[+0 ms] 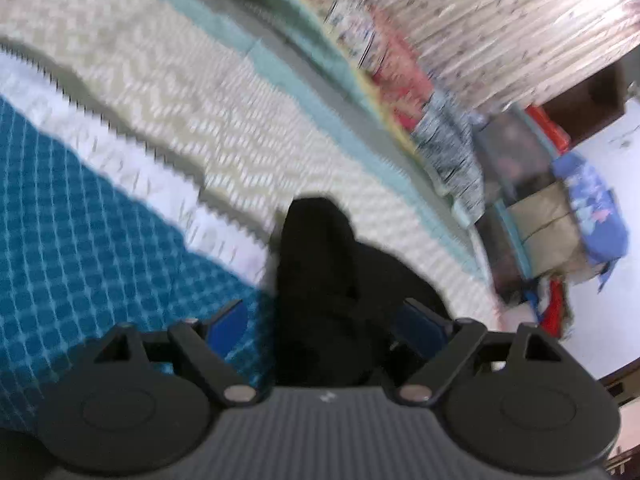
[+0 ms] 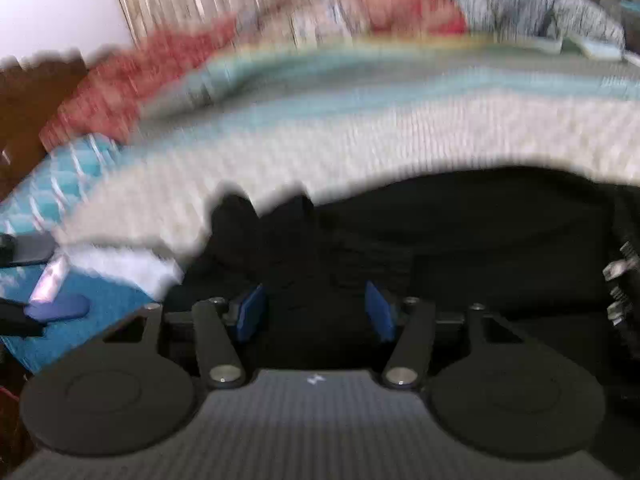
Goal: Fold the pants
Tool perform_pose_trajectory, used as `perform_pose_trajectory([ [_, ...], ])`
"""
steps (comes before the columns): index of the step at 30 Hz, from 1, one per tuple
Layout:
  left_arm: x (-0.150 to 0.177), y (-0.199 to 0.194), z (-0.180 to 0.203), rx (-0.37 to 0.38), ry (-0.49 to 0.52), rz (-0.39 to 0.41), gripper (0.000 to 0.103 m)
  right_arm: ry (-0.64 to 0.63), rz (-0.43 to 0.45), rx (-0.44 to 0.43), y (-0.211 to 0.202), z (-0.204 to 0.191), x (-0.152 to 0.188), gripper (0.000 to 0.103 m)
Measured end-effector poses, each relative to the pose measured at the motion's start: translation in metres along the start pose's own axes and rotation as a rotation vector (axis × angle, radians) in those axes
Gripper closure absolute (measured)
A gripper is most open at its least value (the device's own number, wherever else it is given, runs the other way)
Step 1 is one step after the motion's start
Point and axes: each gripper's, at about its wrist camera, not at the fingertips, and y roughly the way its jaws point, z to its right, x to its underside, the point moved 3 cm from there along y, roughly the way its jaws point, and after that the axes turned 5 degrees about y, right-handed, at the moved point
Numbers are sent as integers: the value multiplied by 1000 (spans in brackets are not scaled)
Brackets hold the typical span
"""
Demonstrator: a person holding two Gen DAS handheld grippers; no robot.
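Black fabric bunched between both sets of blue pads — pants (image 2: 460,240) lying on the pale knit blanket (image 1: 240,128). Left gripper (image 1: 324,320) spread wide, right gripper (image 2: 316,312) partly open, neither pressing on the cloth. Soft, limp, light by the look — best pinched at a hem or waistband edge. Beyond, blurred patterned bedding (image 1: 400,76).

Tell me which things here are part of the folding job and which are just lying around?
Part of the job:
- black pants
- left tool, open
- right tool, open

Just lying about:
- cream blanket
- blue checked cloth
- clothes pile
- curtain
- cardboard box
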Motion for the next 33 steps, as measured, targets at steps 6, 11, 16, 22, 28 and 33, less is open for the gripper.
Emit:
perform_pose_trajectory([
  [6,18,45,20,33,63,-127,18,24,119,6,-38,15,0,96],
  [11,29,70,54,27,195,-152,13,13,283,138,-65,25,0,97],
  [16,56,106,61,-158,378,-225,12,42,296,273,-65,57,-3,99],
  [22,60,107,67,-174,421,-216,12,99,155,17,-42,50,-22,26],
  [28,63,105,70,-184,430,-210,12,123,60,-100,12,39,-63,24],
  [33,61,105,71,-175,431,-216,11,43,-112,-168,43,17,-46,88],
])
